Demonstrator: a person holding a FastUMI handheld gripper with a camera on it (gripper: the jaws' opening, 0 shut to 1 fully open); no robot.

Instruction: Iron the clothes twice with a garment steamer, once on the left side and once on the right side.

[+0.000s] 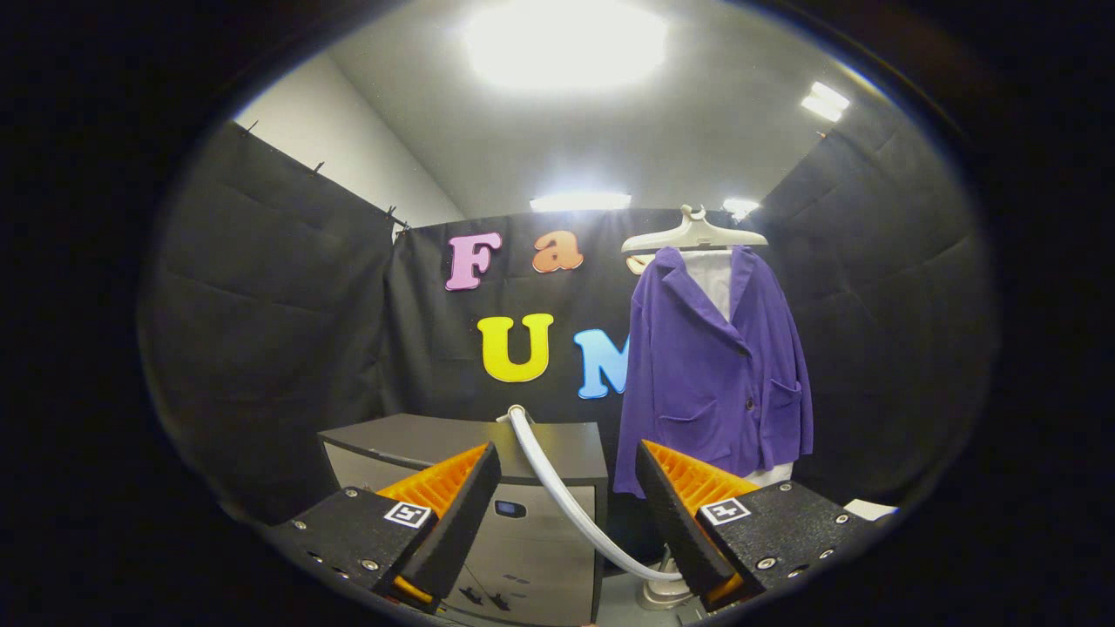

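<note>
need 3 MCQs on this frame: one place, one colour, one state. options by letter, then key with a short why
1. Where does the jacket hang?
A. on a pale hanger, beyond the fingers
B. flat on the cabinet
C. between the fingers

2. What colour is the jacket?
A. green
B. purple
C. red

3. How do the gripper fingers stand?
A. pressed on the hose
B. closed on the jacket
C. spread apart, holding nothing

Answers: 1 A, it hangs from the hanger against the booth wall. 2 B, the cloth is purple over a white lining. 3 C, the white hose runs through the gap from the grey cabinet, untouched.

Gripper (566, 488) agape, empty; hose (557, 488) between fingers, purple jacket (710, 366) beyond.
</note>
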